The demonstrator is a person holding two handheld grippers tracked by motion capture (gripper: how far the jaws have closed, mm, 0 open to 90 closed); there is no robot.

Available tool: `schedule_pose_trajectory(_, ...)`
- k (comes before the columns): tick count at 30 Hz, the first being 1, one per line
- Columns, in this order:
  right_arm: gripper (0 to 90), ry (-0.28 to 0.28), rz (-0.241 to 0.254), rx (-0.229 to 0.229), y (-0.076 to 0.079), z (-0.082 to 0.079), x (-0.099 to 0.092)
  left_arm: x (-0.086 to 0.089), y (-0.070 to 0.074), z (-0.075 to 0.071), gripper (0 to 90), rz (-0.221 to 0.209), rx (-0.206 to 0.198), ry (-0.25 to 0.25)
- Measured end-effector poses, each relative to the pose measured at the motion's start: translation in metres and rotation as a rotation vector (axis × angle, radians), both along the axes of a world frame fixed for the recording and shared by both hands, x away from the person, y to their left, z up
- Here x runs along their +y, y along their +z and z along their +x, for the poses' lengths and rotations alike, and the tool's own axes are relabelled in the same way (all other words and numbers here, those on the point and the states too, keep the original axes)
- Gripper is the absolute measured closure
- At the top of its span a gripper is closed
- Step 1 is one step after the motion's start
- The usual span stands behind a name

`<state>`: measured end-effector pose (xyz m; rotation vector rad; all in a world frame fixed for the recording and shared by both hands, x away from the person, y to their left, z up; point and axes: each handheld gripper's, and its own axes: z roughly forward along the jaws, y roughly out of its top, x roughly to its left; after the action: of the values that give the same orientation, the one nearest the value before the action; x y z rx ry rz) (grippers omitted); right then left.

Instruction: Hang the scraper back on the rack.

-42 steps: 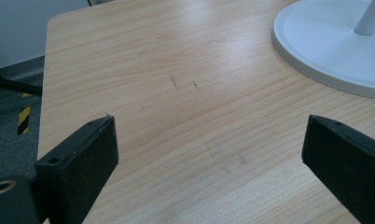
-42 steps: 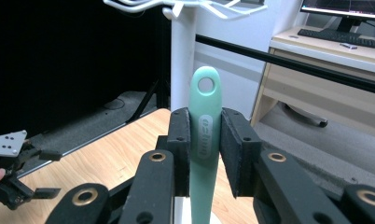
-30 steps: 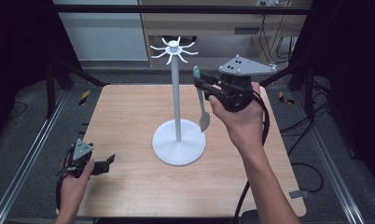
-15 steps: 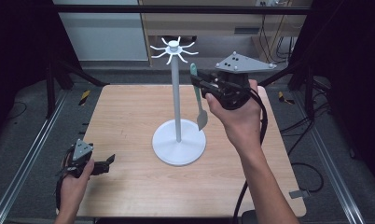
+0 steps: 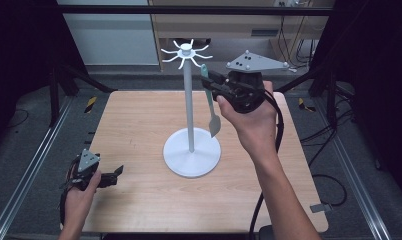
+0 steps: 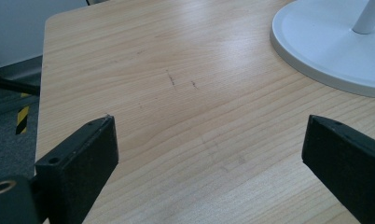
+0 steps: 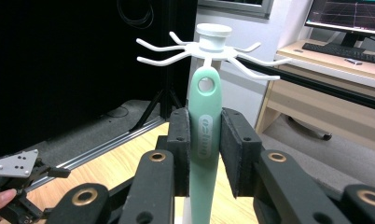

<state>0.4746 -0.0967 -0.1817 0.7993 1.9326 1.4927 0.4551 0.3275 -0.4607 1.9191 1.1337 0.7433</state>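
My right hand-held gripper [image 7: 205, 149] is pinching the mint-green spatula [image 7: 205, 140] by its handle, raised just below the hooks of the white utensil stand [image 5: 187, 100]. Hanging hole not on a hook yet. Left hand-held gripper [image 5: 109, 176] spread, idle at tabletop [image 5: 139, 125] edge.

In the right gripper view, the lower part of the green spatula [image 7: 205, 140] is hidden behind the pads [image 7: 180, 149], and most of the pole of the stand [image 7: 209, 44] hides behind the spatula. In the left gripper view, the picture's edge cuts off the stand's base [image 6: 325, 42] and its pole. In the high view, the left gripper [image 5: 101, 177] beside the stand is too small to tell how its jaws stand.
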Motion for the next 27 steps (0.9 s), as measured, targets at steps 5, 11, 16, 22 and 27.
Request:
schedule_pose_trajectory(5,74.3,-0.005,0.003,0.003,0.0007,0.0009,0.0012,-0.0004,-0.0002,0.0000,3.3,0.000,0.001,-0.002)
schedule_pose_trajectory(11,74.3,-0.004,-0.001,0.009,0.0018,0.0025,0.0028,-0.0005,-0.0002,-0.0001,3.3,0.000,0.003,-0.003)
schedule_pose_trajectory(16,74.3,-0.007,-0.006,0.015,0.0019,0.0037,0.0049,-0.0007,-0.0004,0.0000,3.3,0.002,0.004,-0.006)
schedule_pose_trajectory(22,74.3,-0.005,-0.002,0.022,0.0022,0.0055,0.0070,-0.0013,-0.0005,0.0002,3.4,0.006,0.005,-0.010)
schedule_pose_trajectory(27,74.3,-0.009,-0.006,0.026,0.0021,0.0092,0.0091,-0.0019,-0.0006,-0.0001,3.5,0.007,0.009,-0.015)
